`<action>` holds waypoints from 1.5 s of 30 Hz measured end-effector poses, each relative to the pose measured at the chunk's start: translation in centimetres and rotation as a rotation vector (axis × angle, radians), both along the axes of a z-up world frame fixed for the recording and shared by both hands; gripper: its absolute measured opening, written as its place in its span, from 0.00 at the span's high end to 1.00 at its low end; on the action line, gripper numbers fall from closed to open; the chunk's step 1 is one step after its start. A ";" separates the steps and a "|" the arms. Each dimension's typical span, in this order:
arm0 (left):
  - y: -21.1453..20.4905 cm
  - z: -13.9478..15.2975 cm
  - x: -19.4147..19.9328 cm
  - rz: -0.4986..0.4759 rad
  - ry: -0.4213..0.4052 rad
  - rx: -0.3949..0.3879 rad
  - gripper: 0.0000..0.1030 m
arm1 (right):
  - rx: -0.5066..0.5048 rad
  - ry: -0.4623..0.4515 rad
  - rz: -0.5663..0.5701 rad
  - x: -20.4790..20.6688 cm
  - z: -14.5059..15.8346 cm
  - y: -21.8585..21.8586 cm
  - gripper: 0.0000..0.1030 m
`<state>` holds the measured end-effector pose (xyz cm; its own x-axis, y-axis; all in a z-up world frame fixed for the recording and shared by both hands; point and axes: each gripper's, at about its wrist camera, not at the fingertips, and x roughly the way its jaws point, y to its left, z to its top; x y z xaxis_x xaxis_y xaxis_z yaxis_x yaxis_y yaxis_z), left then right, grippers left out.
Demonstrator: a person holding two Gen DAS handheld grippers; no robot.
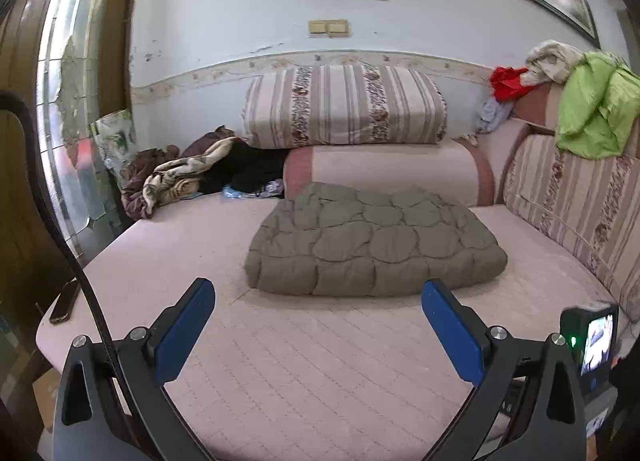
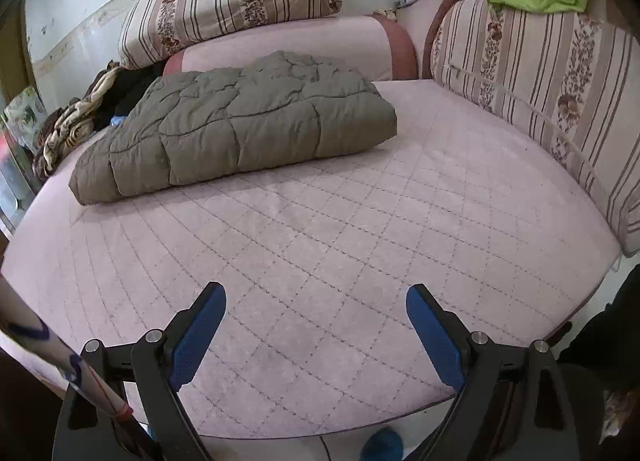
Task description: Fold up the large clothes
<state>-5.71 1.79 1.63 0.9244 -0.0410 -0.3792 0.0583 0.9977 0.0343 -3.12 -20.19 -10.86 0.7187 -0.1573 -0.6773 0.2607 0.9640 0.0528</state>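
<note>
Lying folded on the bed (image 2: 320,221), the grey quilted garment (image 1: 372,245) is stretching crosswise ahead of both spread, empty jaws, left gripper (image 1: 318,325) and right gripper (image 2: 316,329) sitting well apart from it.

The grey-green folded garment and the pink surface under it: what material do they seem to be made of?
The folded garment looks like a padded, quilted jacket or coat: matte woven shell, probably synthetic, with puffy stitched sections suggesting soft filling. The pink mattress cover looks like a soft, matte fabric, perhaps velvety, sewn in a diamond pattern of scalloped seams. The exact fibre of either cannot be told.
</note>
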 end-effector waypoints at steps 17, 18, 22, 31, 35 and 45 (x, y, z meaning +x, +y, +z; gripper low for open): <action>0.7 -2.6 1.1 0.053 0.124 0.060 0.00 | -0.115 0.021 0.041 -0.9 0.6 3.4 0.08; 0.6 -2.8 1.2 0.046 0.133 0.067 0.00 | -0.117 0.022 0.040 -0.9 0.7 3.4 0.08; 0.6 -3.4 1.1 0.034 0.164 0.073 0.00 | -0.121 0.015 0.040 -1.1 0.9 3.7 0.08; 0.9 -5.2 1.9 0.041 0.276 0.046 0.00 | -0.114 0.033 0.036 -1.4 0.8 3.5 0.08; 1.0 -6.2 2.1 0.066 0.311 0.055 0.00 | -0.113 0.017 0.032 -1.5 0.9 3.2 0.08; 1.6 -7.9 3.3 0.067 0.383 0.041 0.00 | -0.126 0.055 0.016 -0.8 0.2 3.0 0.08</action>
<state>-2.40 3.38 -6.29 0.7156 0.0371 -0.6975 0.0096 0.9980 0.0628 -3.89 -17.15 -10.69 0.6843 -0.2327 -0.6911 0.2449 0.9660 -0.0828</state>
